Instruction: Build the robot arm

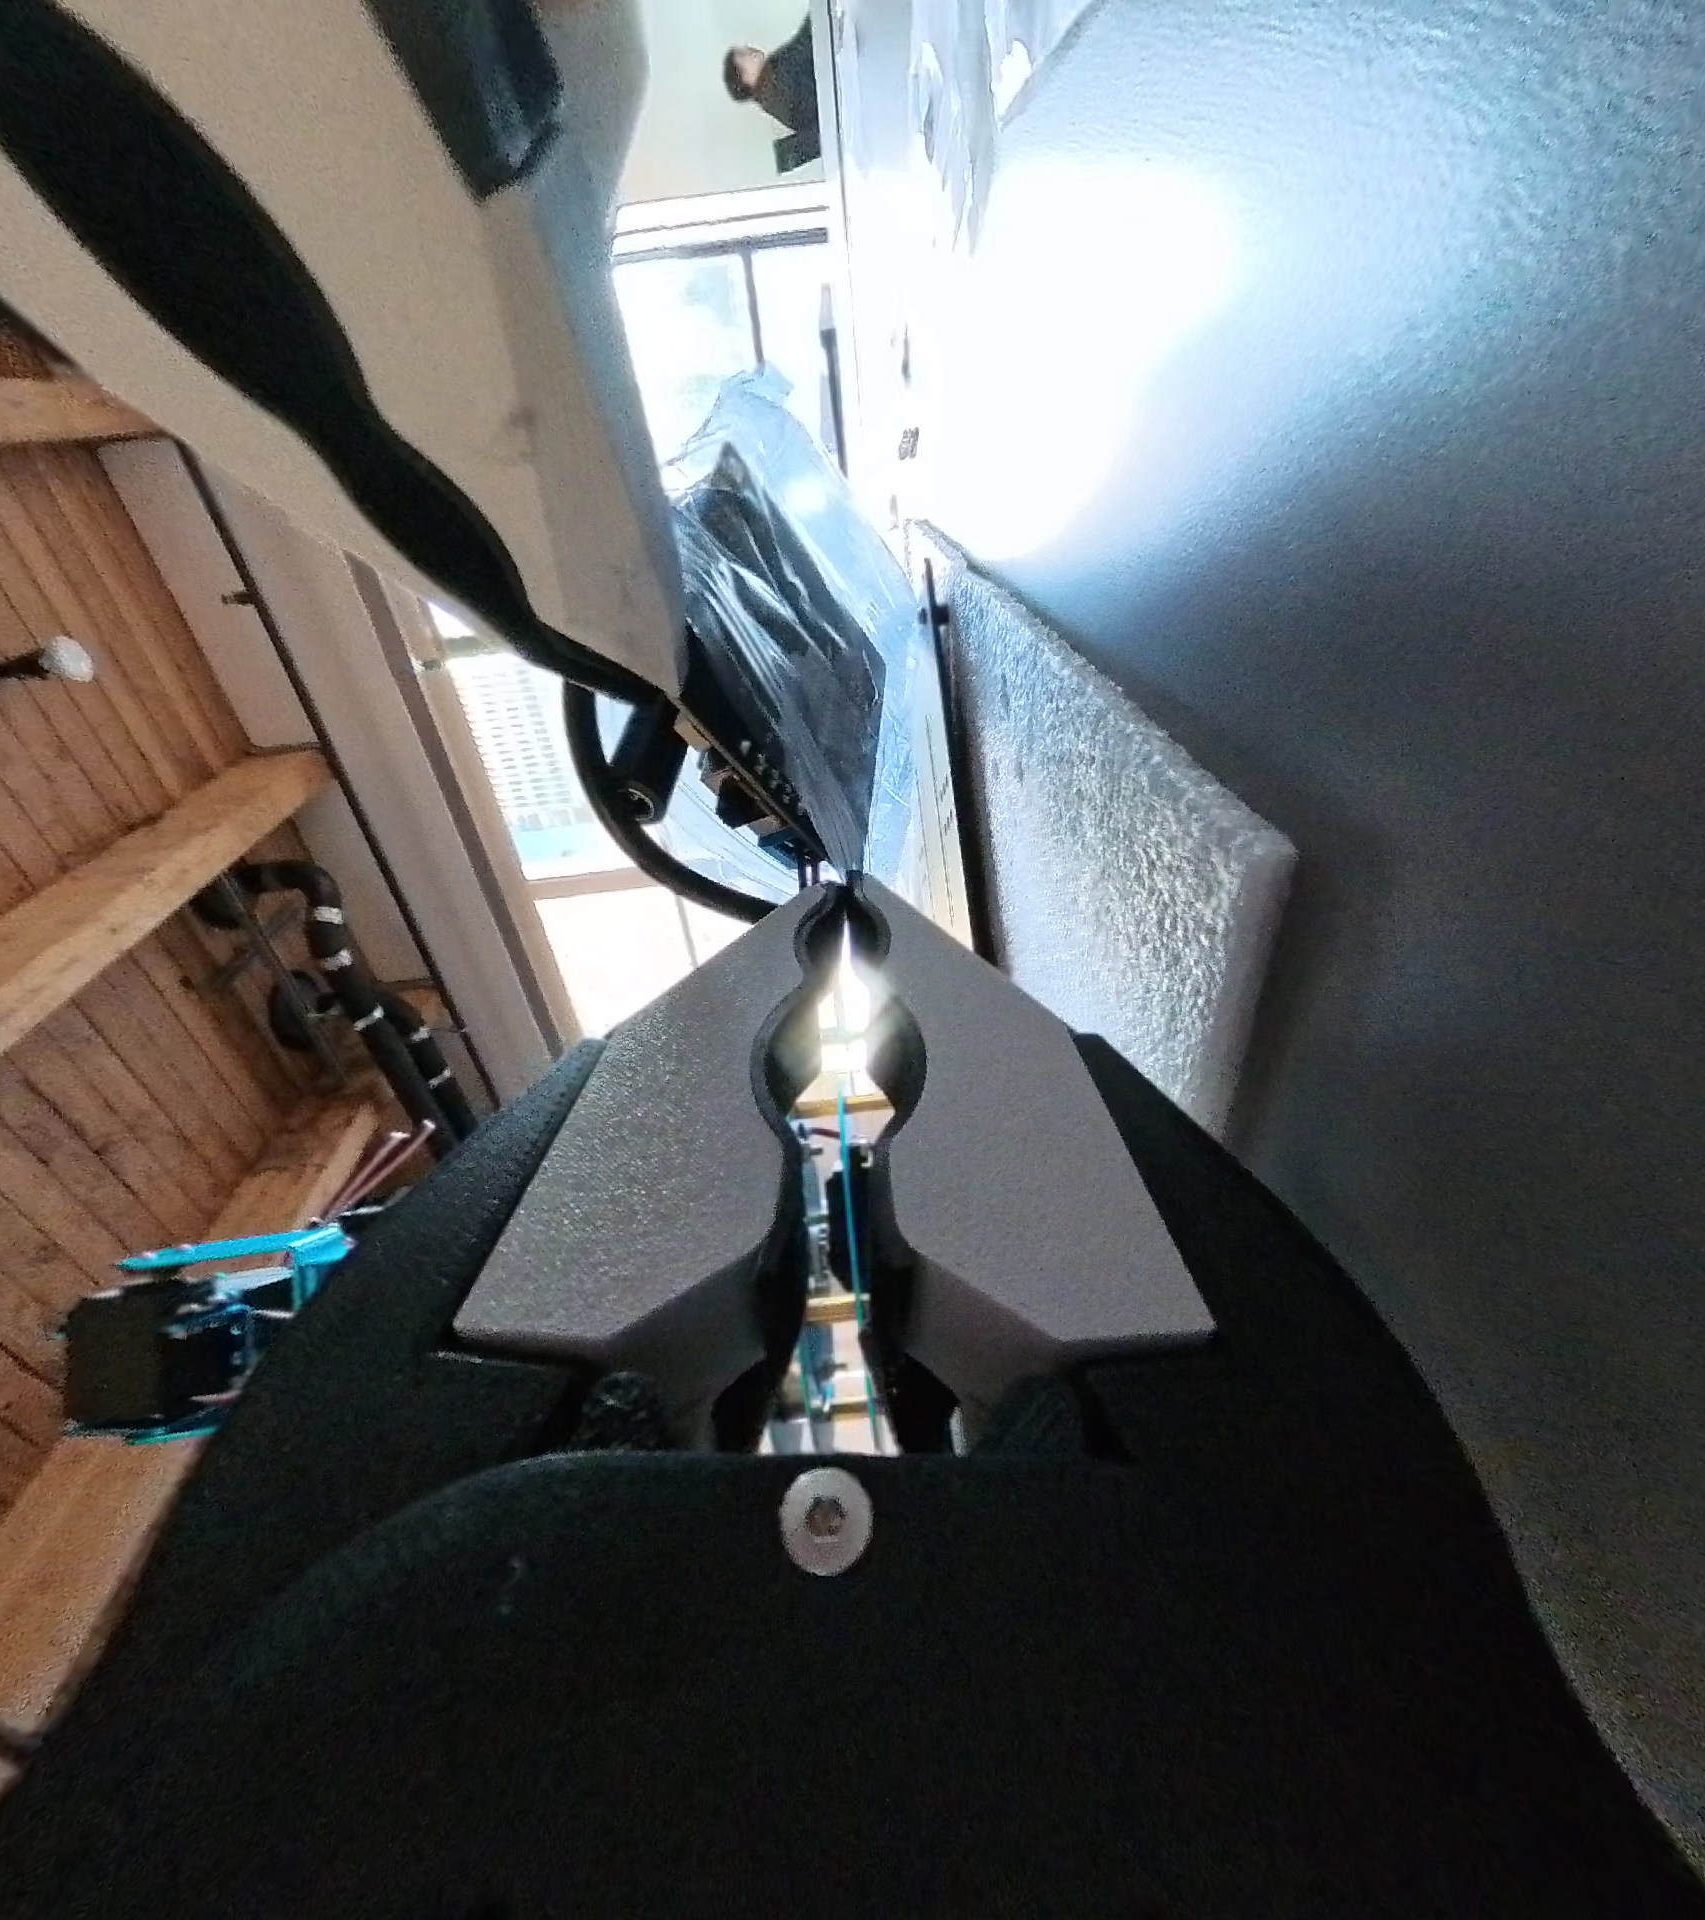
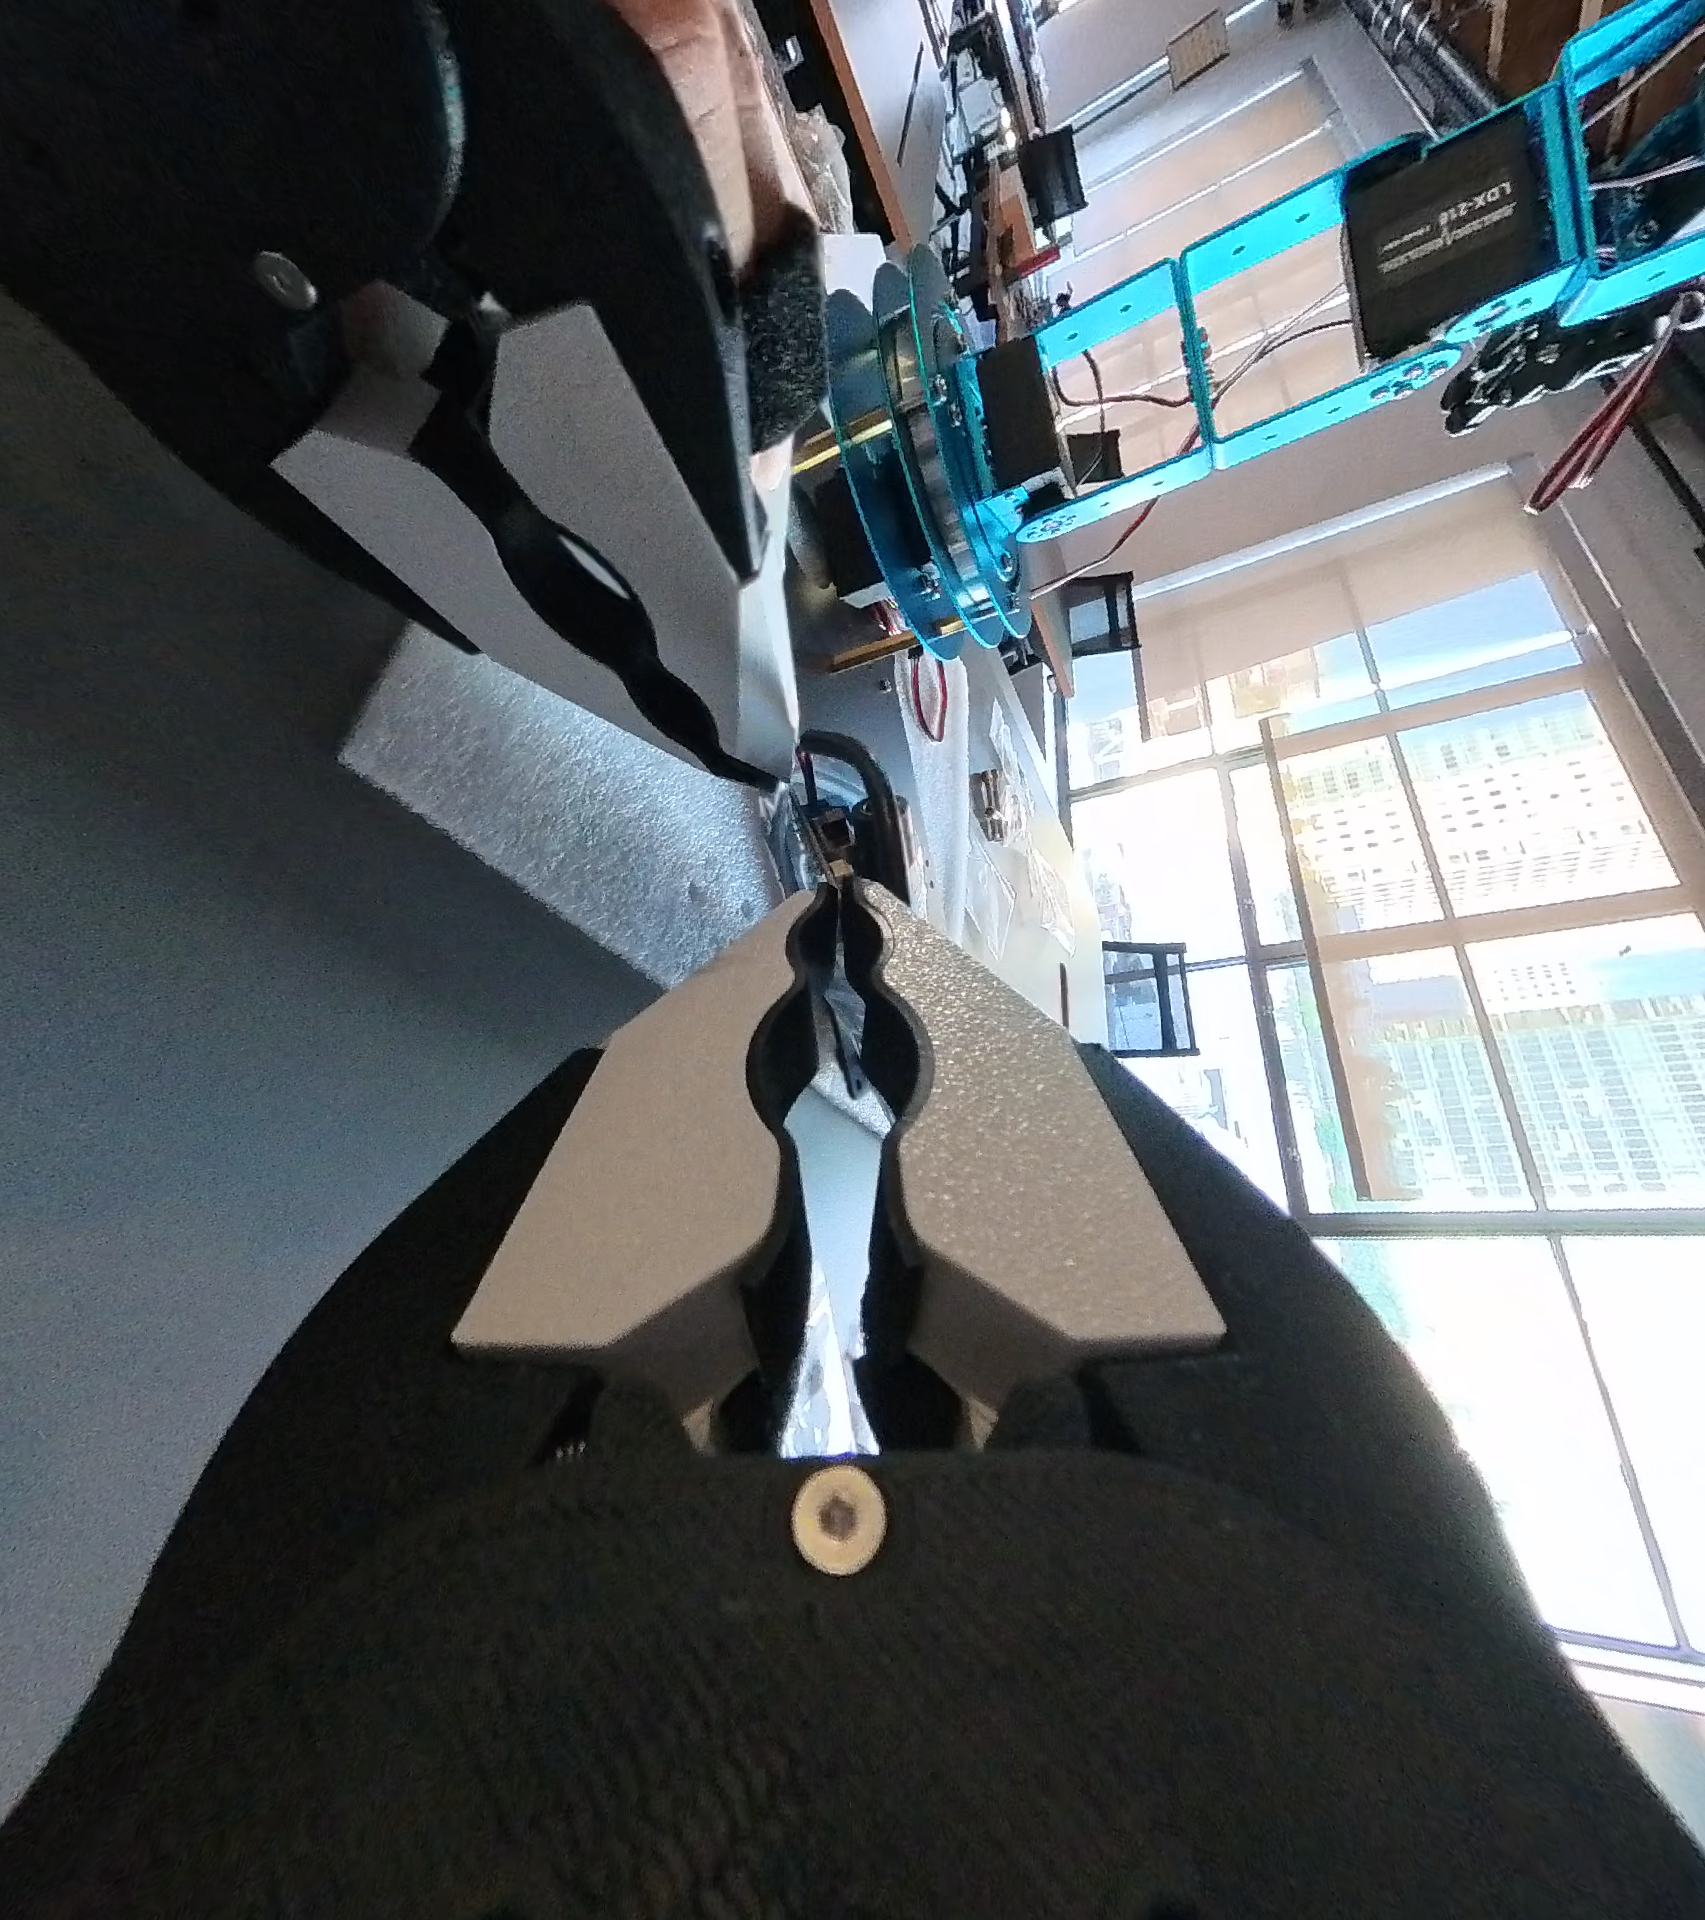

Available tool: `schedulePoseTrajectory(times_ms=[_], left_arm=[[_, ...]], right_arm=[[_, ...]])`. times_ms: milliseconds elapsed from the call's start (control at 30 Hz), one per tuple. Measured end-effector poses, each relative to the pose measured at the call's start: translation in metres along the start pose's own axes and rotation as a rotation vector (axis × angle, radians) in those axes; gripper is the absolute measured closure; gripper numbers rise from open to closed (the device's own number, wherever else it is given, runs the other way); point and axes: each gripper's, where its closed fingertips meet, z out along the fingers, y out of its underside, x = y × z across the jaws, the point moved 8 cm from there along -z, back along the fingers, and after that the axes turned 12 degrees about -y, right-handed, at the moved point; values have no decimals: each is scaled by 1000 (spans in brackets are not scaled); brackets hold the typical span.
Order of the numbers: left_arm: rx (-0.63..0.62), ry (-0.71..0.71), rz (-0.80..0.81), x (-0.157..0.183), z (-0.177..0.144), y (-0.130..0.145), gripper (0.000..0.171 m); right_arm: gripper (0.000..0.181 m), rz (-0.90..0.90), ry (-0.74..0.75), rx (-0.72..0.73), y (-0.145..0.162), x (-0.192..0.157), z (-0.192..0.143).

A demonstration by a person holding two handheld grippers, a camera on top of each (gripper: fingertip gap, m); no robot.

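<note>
The left gripper (image 1: 843, 899) is closed on the edge of a dark plastic-wrapped board (image 1: 775, 665), whose long axis runs straight ahead of the fingers. The right gripper (image 2: 840, 896) is pinched shut on a small connector (image 2: 832, 847) (at the board's opposite end), beside the white foam sheet (image 2: 557, 790) on the grey surface (image 2: 152, 935).

Shiny bag (image 1: 786, 644) edge between both jaws
</note>
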Motion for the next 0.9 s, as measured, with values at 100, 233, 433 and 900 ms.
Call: schedulePoseTrajectory(times_ms=[100,233,433,900], left_arm=[[-11,20,-44,-4,2,0,171],[-6,99,-53,-2,6,-2,171],[-12,136,-18,-2,9,-3,171],[119,-25,-398,-25,-38,9,171]], right_arm=[[181,9,1,5,0,1,-1],[181,23,-13,-2,4,1,1],[181,20,-16,-6,5,1,1],[181,69,-48,59,6,4,-2]])
